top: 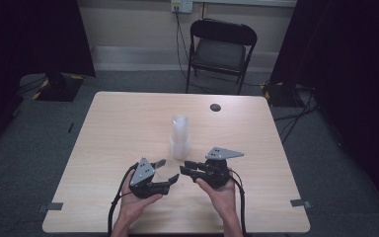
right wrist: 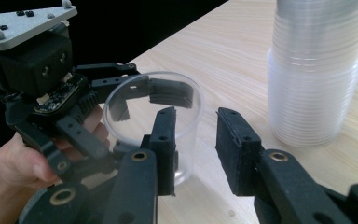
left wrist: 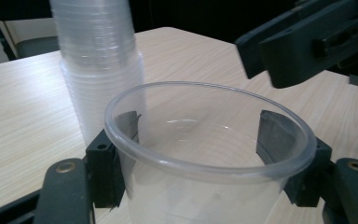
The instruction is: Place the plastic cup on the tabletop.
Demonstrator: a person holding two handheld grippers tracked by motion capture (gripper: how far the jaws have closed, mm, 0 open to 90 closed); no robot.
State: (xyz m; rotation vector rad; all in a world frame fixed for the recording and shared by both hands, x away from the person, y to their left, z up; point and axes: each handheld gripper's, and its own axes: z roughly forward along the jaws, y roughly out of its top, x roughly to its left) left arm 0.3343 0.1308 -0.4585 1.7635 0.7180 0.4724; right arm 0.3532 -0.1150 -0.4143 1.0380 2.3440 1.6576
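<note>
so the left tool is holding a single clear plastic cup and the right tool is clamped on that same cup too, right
Not quite. The left tool does hold the single clear plastic cup, but the right tool stands open beside it, jaws apart with nothing between them, as the right gripper view shows.

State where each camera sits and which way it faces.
High view: above the person's side, looking forward and down at the table; both hands, left gripper, right gripper.
Left gripper view: along its jaws, clamped on a clear cup.
Right gripper view: along its open jaws toward the left hand.
All share the cup stack.
</note>
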